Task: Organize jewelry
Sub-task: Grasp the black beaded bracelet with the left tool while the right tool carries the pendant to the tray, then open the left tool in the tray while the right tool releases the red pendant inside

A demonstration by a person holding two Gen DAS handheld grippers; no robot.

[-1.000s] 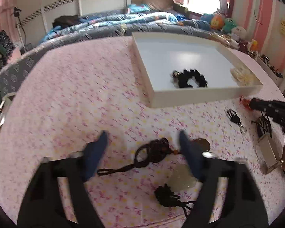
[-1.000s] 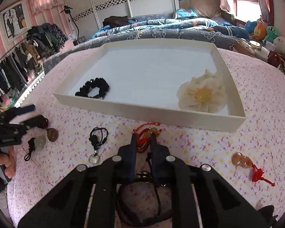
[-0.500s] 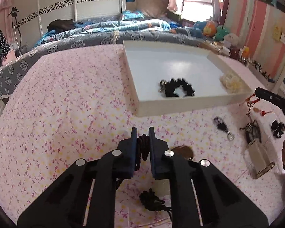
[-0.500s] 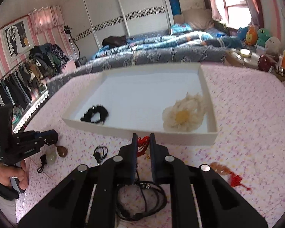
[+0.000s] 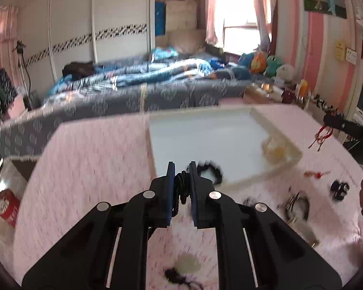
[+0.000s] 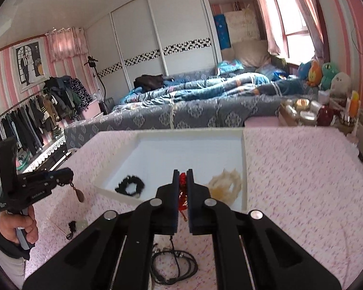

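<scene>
My left gripper is shut on a black knotted cord pendant, lifted above the pink flowered tablecloth; its brown stone hangs below the gripper in the right wrist view. My right gripper is shut on a red tasselled cord charm, held in front of the white tray. The tray holds a black beaded bracelet and a cream flower piece. In the left wrist view the tray lies ahead to the right, with the bracelet just past my fingers.
Loose jewelry lies on the cloth: a pale jade pendant with black cord, a black cord necklace, a red-tasselled amber charm, a small black piece and a dark ring bundle. A bed lies behind the table.
The left gripper closed on the black cord pendant and lifted it off the cloth. The right gripper rose with the red charm. Both views tilted up away from the table.
</scene>
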